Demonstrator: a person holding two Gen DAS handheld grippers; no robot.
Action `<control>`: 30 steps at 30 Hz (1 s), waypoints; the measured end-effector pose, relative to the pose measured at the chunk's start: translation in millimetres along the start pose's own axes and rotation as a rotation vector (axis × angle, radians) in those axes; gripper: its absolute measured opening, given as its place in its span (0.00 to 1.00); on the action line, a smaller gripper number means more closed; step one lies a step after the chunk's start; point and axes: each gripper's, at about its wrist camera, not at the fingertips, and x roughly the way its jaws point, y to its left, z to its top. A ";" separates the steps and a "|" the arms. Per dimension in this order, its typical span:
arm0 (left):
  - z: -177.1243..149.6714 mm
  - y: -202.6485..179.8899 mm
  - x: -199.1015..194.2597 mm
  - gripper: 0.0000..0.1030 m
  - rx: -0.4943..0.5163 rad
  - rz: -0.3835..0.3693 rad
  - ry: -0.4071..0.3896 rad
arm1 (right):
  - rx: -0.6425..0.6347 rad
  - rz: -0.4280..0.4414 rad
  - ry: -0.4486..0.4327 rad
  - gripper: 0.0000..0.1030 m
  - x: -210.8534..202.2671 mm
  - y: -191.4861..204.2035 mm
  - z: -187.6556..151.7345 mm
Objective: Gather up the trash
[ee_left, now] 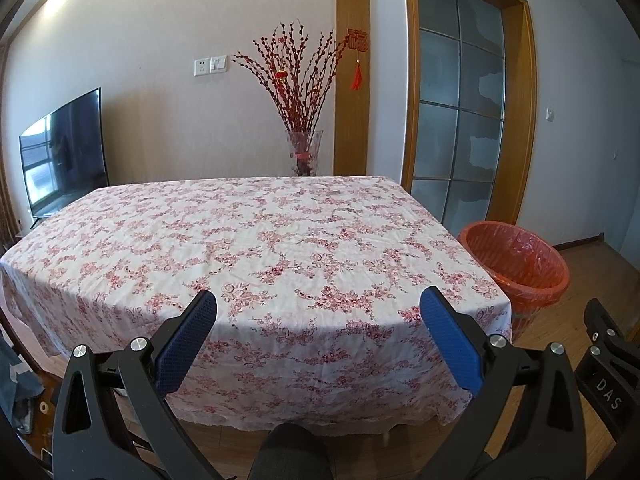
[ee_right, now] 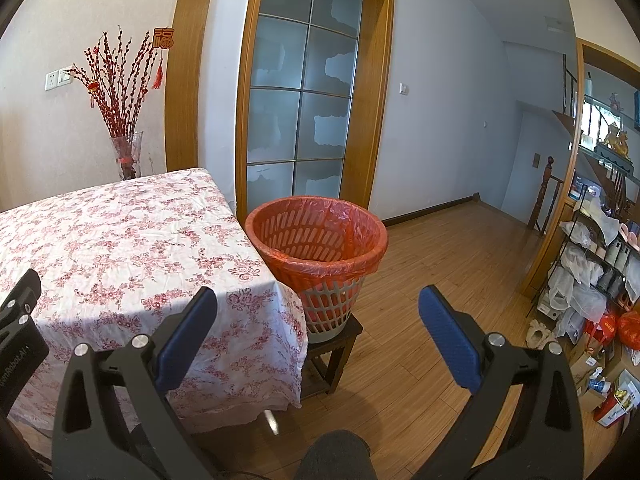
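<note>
A table (ee_left: pixel 256 240) (ee_right: pixel 100 240) under a white cloth with red flowers fills the left wrist view; I see no loose trash on it. My left gripper (ee_left: pixel 318 304) hangs open over its near edge, nothing between the blue pads. A white slatted bin with an orange bag liner (ee_right: pixel 320 240) (ee_left: pixel 520 264) stands on a small dark stool (ee_right: pixel 332 356) at the table's right corner. My right gripper (ee_right: pixel 318 304) is open too, empty, held in front of the bin and above the wooden floor. Part of the right gripper's body (ee_left: pixel 608 360) shows at the left wrist view's right edge.
A glass vase of red branches (ee_left: pixel 304 152) stands behind the table's far edge, with a TV (ee_left: pixel 64 156) at the left. A frosted glass door (ee_right: pixel 304 100) is behind the bin. Cluttered shelves and bags (ee_right: pixel 592 288) line the right wall. A dark knee (ee_right: pixel 336 456) shows below.
</note>
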 end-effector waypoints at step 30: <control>-1.0 -1.1 1.5 0.97 0.001 -0.005 0.008 | 0.001 0.000 0.002 0.96 0.4 -0.3 -0.3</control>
